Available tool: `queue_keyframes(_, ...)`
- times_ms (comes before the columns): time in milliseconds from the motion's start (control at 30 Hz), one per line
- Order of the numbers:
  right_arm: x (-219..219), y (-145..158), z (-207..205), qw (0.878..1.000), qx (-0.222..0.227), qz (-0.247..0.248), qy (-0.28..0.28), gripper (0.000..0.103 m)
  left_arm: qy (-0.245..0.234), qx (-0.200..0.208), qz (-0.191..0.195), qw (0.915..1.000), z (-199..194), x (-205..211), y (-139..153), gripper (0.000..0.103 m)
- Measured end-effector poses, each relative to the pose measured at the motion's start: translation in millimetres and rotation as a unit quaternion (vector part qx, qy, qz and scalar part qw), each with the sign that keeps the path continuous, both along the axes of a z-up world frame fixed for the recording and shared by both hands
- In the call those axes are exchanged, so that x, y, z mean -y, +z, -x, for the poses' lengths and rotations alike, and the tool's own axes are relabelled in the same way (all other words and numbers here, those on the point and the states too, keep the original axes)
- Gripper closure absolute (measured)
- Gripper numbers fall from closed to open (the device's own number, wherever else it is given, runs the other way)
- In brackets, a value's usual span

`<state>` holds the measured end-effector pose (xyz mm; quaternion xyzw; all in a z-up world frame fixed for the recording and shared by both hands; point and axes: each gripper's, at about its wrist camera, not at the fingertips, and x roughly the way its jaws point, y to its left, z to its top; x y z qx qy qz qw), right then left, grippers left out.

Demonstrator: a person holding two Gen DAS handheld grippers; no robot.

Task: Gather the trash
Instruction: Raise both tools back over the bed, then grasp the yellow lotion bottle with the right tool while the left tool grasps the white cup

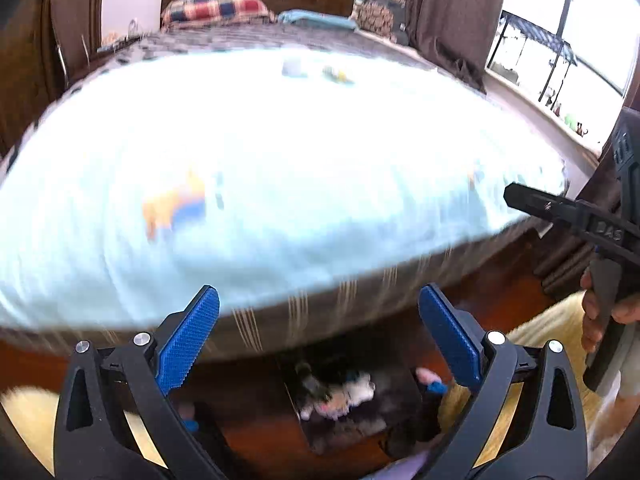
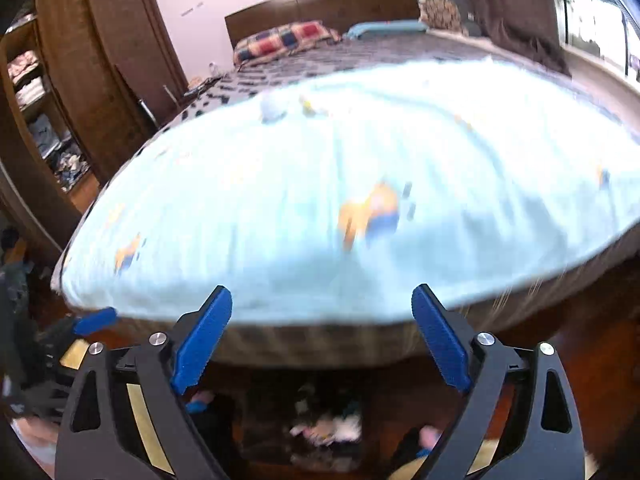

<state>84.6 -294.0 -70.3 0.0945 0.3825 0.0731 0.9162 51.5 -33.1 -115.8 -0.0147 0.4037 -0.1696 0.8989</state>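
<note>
Two small bits of trash lie far back on the light blue bedspread [image 1: 280, 152]: a pale crumpled piece [image 1: 294, 67] and a small yellow-green wrapper [image 1: 338, 75]. Both also show in the right wrist view, the pale piece [image 2: 272, 109] and the wrapper [image 2: 310, 108]. My left gripper [image 1: 318, 312] is open and empty, at the bed's near edge above the floor. My right gripper [image 2: 322, 312] is open and empty, also at the near edge. The right tool [image 1: 580, 216] shows at the right of the left wrist view. Both views are motion-blurred.
A dark box of mixed scraps [image 1: 340, 396] sits on the wooden floor under the bed's edge, also in the right wrist view [image 2: 324, 424]. Pillows [image 1: 216, 10] and a headboard lie at the far end. A wardrobe [image 2: 60, 112] stands left, a window [image 1: 560, 40] right.
</note>
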Motion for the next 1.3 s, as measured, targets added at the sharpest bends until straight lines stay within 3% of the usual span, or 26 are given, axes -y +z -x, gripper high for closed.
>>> queue_keyframes(167,5.5,20.3,-43.2,1.0,0.009,0.006,-0.002,0.011,0.004,0.035,-0.019,0.9992,-40.5,-2.9,36.3,0.008)
queue_keyframes(300,0.4,26.9,-82.7,1.0,0.006,0.002,0.002,0.011,0.001,0.039,-0.028,0.9989,-75.7,2.5,47.9,0.008)
queue_keyframes(800,-35.9,5.5,-224.3,0.999,-0.027,0.037,0.022,0.012,0.025,0.007,-0.04,0.9989,-211.3,3.4,38.7,0.008)
queue_keyframes(1100,-53.9,-13.7,-298.9,0.997,-0.052,0.043,0.048,0.037,0.027,-0.024,-0.048,0.9982,-260.9,10.5,16.6,0.008)
queue_keyframes(1300,-66.2,-30.2,-326.7,0.993,-0.073,0.068,0.06,0.059,0.022,-0.029,-0.047,0.9982,-285.1,16.7,8.8,0.008)
